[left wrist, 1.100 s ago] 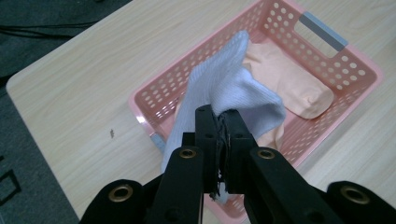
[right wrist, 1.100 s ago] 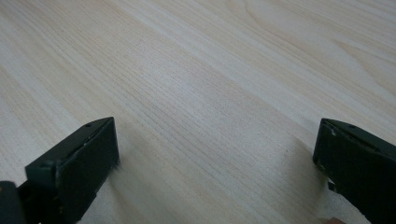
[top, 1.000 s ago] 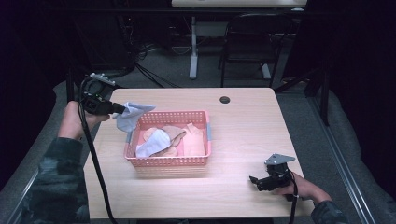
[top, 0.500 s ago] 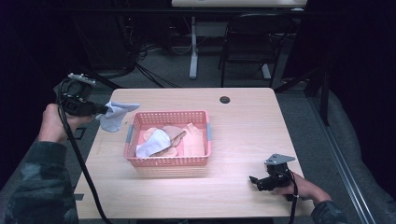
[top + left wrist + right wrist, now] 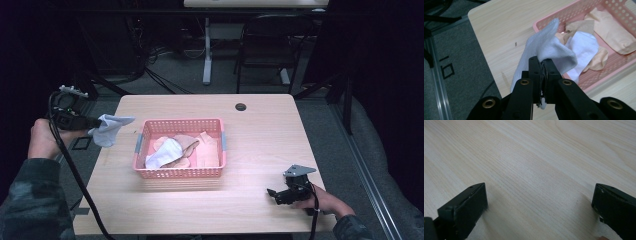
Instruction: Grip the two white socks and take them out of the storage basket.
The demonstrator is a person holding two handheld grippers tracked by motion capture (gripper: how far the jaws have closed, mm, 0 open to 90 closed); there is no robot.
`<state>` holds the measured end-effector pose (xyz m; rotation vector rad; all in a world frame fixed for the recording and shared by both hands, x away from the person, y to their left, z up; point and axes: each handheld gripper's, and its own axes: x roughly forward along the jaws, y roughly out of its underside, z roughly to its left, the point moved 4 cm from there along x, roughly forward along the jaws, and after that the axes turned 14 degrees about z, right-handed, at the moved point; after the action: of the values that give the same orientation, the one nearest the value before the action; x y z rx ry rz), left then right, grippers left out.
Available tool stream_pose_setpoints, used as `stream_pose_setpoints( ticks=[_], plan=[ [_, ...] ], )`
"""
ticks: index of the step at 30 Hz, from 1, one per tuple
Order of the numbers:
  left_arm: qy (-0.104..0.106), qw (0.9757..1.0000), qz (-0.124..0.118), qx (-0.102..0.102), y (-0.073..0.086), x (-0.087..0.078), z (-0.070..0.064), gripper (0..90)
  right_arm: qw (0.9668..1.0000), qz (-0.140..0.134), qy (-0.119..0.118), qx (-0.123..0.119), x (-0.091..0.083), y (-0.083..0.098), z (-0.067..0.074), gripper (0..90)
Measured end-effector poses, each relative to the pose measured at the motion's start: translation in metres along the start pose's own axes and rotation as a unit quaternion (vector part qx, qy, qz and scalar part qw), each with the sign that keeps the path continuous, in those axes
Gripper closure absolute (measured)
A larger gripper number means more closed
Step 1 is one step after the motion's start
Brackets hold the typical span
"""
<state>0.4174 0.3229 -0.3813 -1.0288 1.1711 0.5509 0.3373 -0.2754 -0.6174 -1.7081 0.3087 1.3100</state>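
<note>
My left gripper (image 5: 94,122) is shut on a pale blue-white sock (image 5: 109,128) and holds it in the air over the table's left edge, left of the pink basket (image 5: 180,172). In the left gripper view the sock (image 5: 544,47) drapes over the closed jaws of the left gripper (image 5: 543,65), with the basket (image 5: 544,22) beyond. The basket holds a white sock (image 5: 164,152) and several beige cloth pieces (image 5: 207,150). My right gripper (image 5: 272,194) rests low on the table near the front right, open, with bare wood between its jaws in the right gripper view (image 5: 539,202).
The wooden table (image 5: 260,135) has a small black grommet (image 5: 241,106) near its back edge. A chair (image 5: 270,45) and a desk leg (image 5: 207,50) stand on the floor beyond the table. Cables trail from both grippers.
My left gripper has carried the sock leftward, away from the basket and out over the table's left edge. The right gripper has stayed put.
</note>
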Motion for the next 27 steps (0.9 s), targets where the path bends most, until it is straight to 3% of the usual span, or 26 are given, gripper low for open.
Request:
stream_pose_setpoints(
  ticks=[10, 27],
  plan=[
    [-0.01, 0.9995, 0.015, -0.026, 0.011, 0.015, 0.012, 86.7, 1.0, 0.0, 0.0, 0.0, 0.0, 0.0, 0.0, 0.0],
    [-0.001, 0.9974, 0.038, -0.061, 0.029, 0.052, 0.024, 86.7, 1.0, 0.0, 0.0, 0.0, 0.0, 0.0, 0.0, 0.0]
  ],
)
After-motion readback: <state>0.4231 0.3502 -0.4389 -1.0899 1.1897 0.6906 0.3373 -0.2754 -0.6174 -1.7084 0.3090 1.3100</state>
